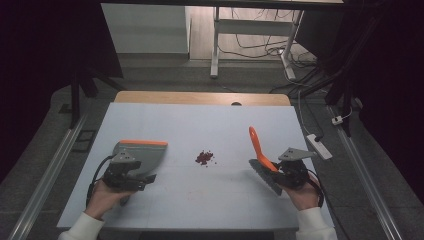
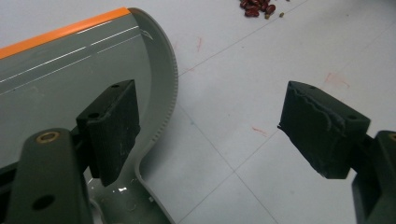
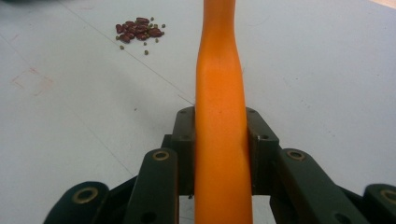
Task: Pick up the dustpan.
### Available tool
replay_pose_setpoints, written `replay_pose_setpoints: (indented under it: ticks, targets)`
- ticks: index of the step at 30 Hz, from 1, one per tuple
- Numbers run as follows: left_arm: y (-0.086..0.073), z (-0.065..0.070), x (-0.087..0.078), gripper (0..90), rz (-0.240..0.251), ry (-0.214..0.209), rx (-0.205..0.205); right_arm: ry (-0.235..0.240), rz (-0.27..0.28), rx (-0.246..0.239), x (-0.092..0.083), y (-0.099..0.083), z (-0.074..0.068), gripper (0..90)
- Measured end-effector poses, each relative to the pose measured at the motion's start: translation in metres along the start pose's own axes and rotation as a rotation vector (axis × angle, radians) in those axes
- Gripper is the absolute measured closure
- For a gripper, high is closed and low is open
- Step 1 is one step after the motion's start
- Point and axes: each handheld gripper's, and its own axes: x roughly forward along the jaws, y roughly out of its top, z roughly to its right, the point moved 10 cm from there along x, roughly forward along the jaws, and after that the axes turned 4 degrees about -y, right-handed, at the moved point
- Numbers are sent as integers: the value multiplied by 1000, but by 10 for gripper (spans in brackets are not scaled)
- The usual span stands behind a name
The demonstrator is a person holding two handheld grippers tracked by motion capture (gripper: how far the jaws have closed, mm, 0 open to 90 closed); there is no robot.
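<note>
Nearest the person, the right gripper (image 3: pixel 219 154) pinches the smooth orange plastic handle of a grey-bristled hand brush (image 1: pixel 263 166), so the brush is picked up. The left gripper (image 2: pixel 210 135) stands spread over the handle end of a grey plastic dustpan with an orange lip (image 1: pixel 143 152), not yet gripping it. Farther off, mid-table, the small pile of dark red beans (image 1: pixel 204 157) lies unswept on the matte white table (image 1: pixel 210 200).
</note>
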Motion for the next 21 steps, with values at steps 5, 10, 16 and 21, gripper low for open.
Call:
replay_pose_setpoints:
  ticks: [5,10,16,21]
  targets:
    - [-1,1,2,205,-6,-7,-5,-5,-1,2,0,0,0,700]
    - [-1,0,0,205,-2,-6,-6,-17,-2,-1,-1,0,1,700]
    - [-1,-1,0,205,-1,-6,-13,-18,4,-2,-2,1,2,701]
    - [0,-2,-1,204,1,-8,-19,-17,6,-5,-2,2,1,700]
